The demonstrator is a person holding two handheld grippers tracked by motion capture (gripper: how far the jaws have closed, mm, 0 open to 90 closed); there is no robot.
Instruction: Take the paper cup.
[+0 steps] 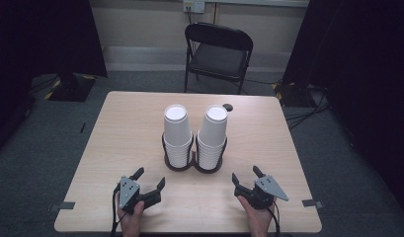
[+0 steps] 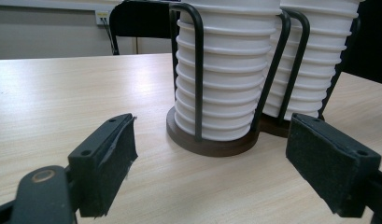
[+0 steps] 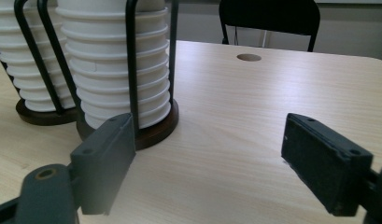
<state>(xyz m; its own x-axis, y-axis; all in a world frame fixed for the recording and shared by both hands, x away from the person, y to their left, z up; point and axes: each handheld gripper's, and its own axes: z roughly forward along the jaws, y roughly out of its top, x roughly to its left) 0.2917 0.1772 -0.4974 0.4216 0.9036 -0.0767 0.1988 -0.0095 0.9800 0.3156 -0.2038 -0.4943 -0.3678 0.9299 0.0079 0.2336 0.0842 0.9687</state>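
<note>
Two stacks of white paper cups stand upside down in a dark double holder [image 1: 180, 167] with black wire uprights, mid-table. The left stack [image 1: 177, 133] and the right stack [image 1: 212, 136] sit side by side. My left gripper [image 1: 149, 178] rests near the front edge, open and empty, jaws aimed at the holder. In the left gripper view the nearer stack [image 2: 221, 70] rises just beyond my left gripper [image 2: 226, 163]. My right gripper [image 1: 246, 175] is also open and empty, front right of the holder. The right gripper view shows the nearer stack [image 3: 116, 60] ahead-left of my right gripper [image 3: 216, 158].
The light wooden table [image 1: 120, 138] has a small round hole [image 1: 227, 107] near its far edge. A black folding chair [image 1: 218, 52] stands behind the table. Dark curtains hang at both sides, and cables lie on the grey floor at right.
</note>
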